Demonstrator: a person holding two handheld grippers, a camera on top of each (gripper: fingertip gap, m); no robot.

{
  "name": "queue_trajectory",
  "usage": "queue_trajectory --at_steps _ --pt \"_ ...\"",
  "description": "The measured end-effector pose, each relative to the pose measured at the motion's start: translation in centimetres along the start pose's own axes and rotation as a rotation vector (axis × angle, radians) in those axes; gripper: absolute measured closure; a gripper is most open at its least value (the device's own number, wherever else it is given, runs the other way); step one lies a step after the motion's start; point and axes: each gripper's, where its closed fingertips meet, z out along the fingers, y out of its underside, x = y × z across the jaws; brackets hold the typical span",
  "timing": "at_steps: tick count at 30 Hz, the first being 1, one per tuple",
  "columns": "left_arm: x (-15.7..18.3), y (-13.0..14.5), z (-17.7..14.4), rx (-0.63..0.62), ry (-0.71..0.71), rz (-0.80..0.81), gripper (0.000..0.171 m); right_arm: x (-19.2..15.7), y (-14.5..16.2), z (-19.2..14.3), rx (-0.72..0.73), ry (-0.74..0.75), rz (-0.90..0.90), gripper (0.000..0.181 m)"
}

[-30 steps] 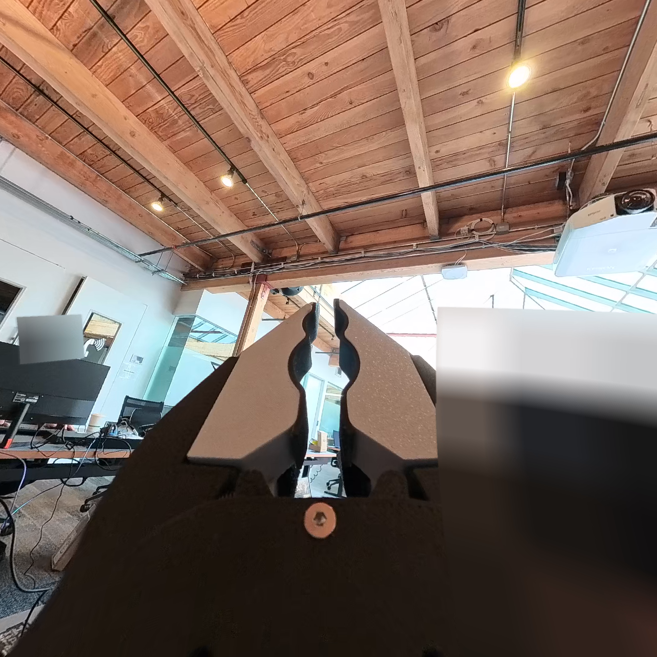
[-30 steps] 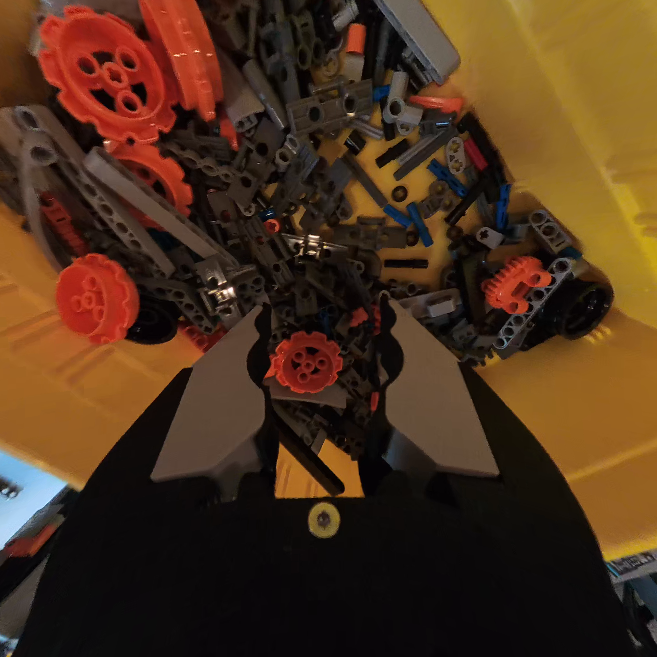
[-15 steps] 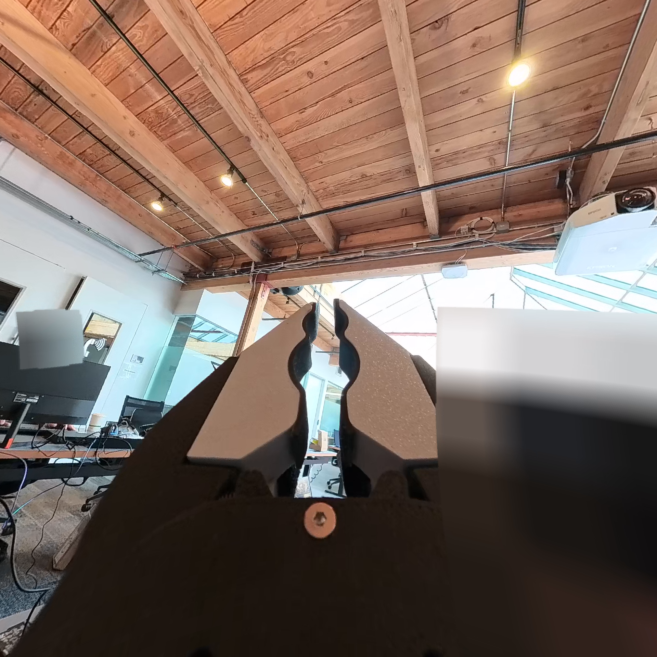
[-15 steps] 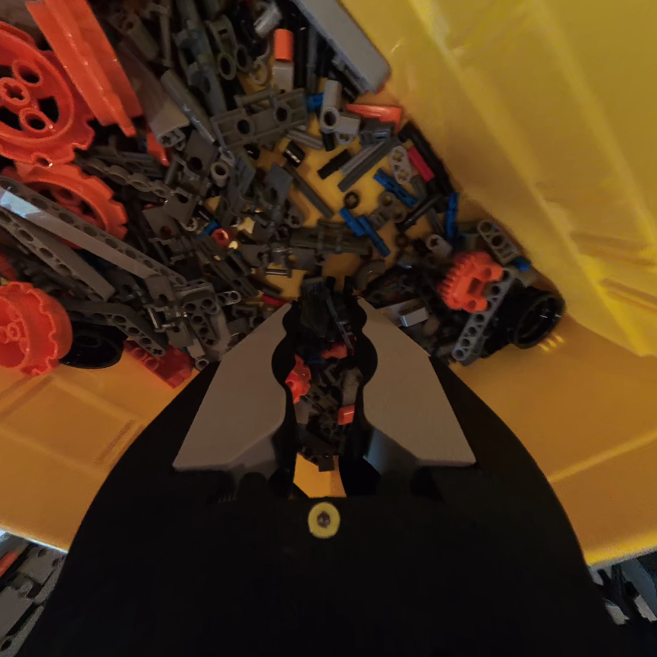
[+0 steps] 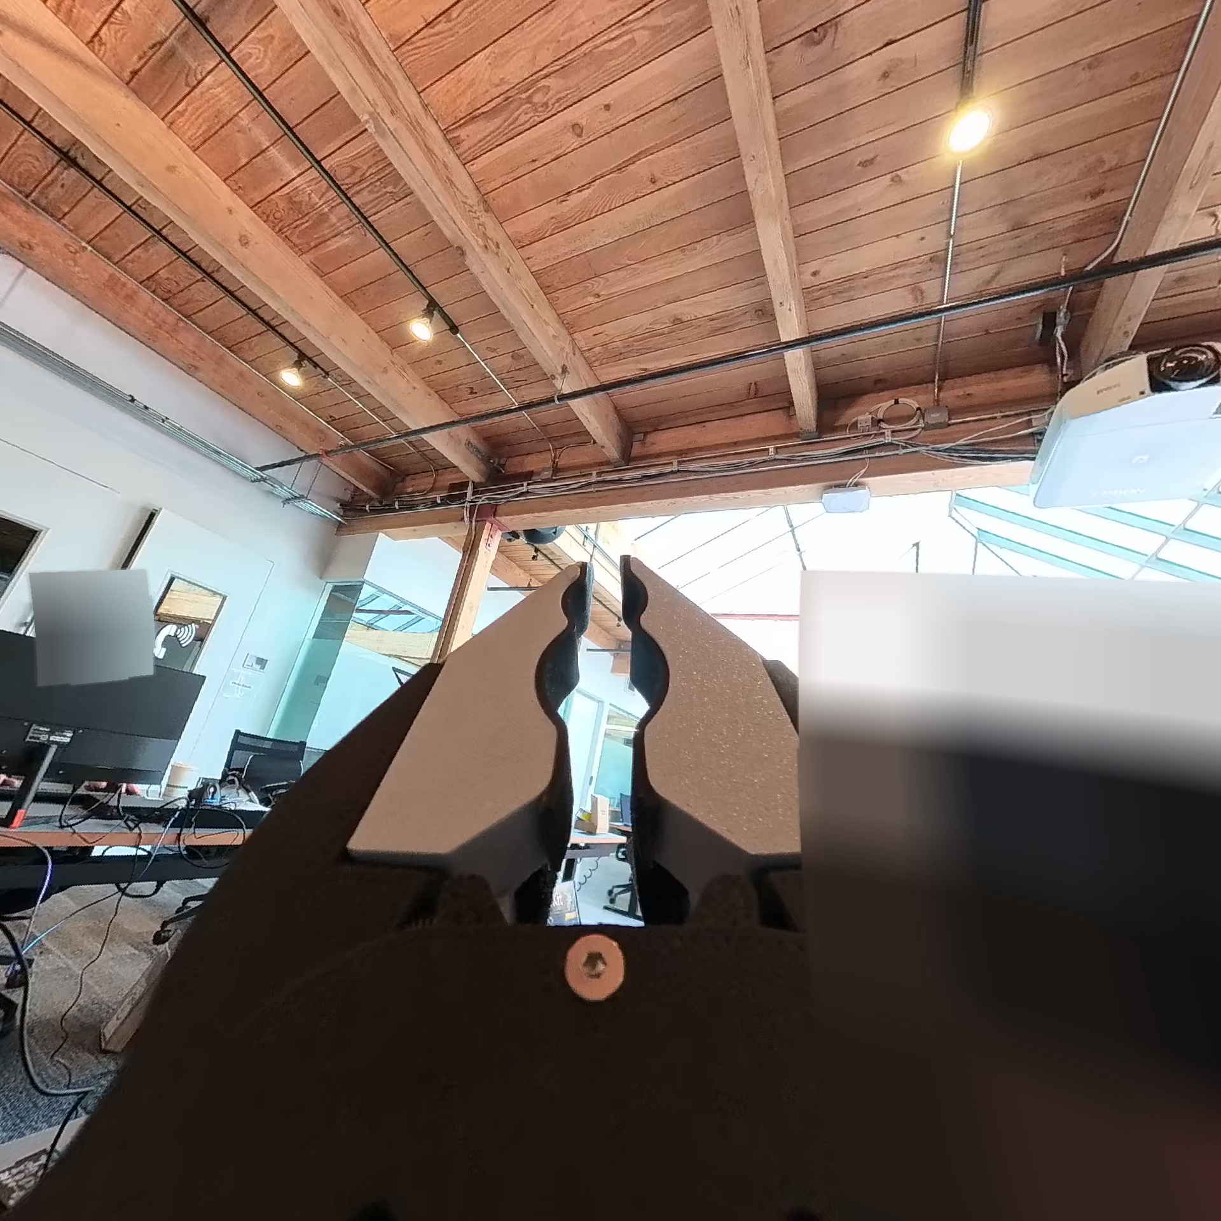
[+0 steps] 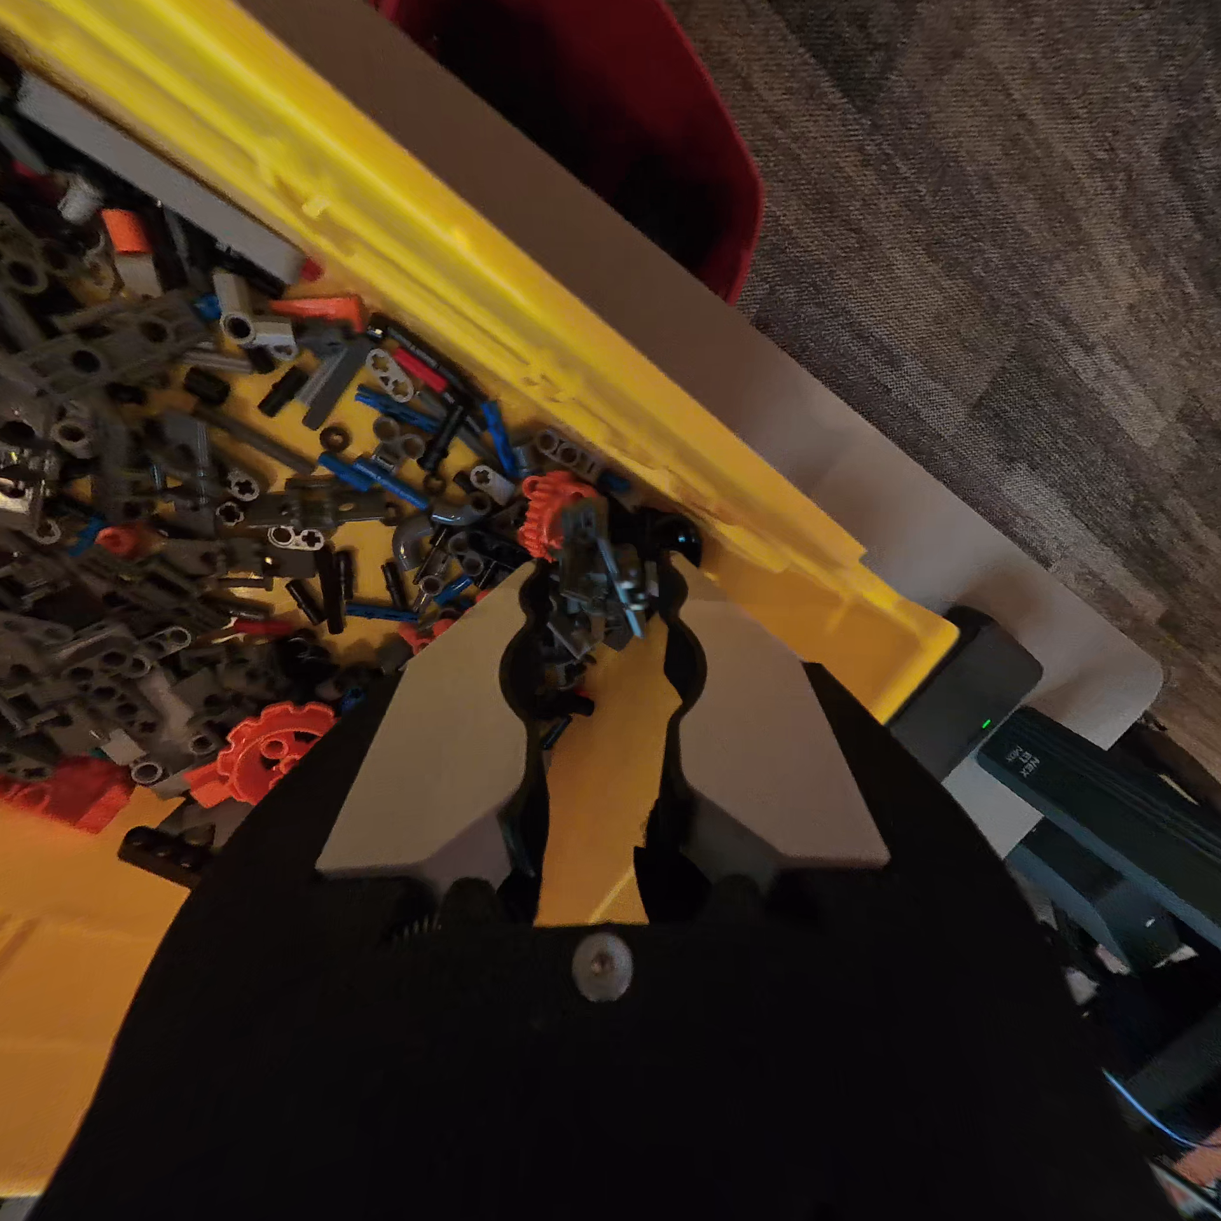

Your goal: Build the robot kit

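The right gripper (image 6: 598, 581) clamps its jaws on a grey part cluster (image 6: 598, 571) just inside the yellow bin (image 6: 462, 277) wall, while the left gripper (image 5: 606, 581), jaws nearly closed and empty, points toward the wooden ceiling (image 5: 594, 198).

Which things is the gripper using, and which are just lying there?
In use: right gripper, pinching a grey piece cluster with an orange gear; yellow bin beneath.
Lying about: loose orange cog, blue pins, red bin, black box; left gripper, empty.
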Motion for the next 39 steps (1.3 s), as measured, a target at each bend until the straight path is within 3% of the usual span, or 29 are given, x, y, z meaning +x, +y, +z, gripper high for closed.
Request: queue_trajectory --at_steps 5,7,9,12,15,22,31,32,33,39 --pt "0.1 -0.2 -0.1 0.006 0.002 -0.001 0.165 -0.5 -0.1 -2.0 0.036 0.023 0.001 0.141" --pt "0.1 -0.2 -0.1 0.006 0.003 0.0 0.165 -2.5 1.0 -2.6 0.007 -0.048 -0.012 0.152" --pt "0.1 -0.3 -0.2 0.011 0.001 0.003 0.165 -4.8 3.5 -2.7 -0.096 -0.154 0.019 0.151" --pt "0.1 -0.3 -0.1 0.008 0.001 0.001 0.165 -7.9 5.7 -2.7 -0.151 -0.29 0.049 0.141" --pt "0.1 0.1 0.1 -0.001 0.001 0.002 0.165 -9.8 5.9 -2.4 -0.167 -0.381 0.11 0.119" --pt "0.0 0.1 0.1 -0.001 0.003 -0.005 0.165 -10.4 7.5 -0.8 -0.287 -0.411 0.194 0.118" --pt "0.1 0.1 0.1 -0.002 0.007 -0.007 0.165 -10.3 6.6 -0.4 -0.253 -0.484 0.413 0.134" --pt "0.1 0.1 0.1 -0.002 0.007 -0.006 0.165 -10.2 6.6 -0.5 -0.255 -0.488 0.405 0.146" --pt "0.1 0.1 0.1 -0.003 0.006 -0.004 0.165 -10.3 6.4 -0.7 -0.251 -0.505 0.392 0.176" --pt "0.1 0.1 0.1 -0.001 0.005 -0.005 0.165 -8.2 4.9 -1.0 -0.199 -0.448 0.376 0.178"
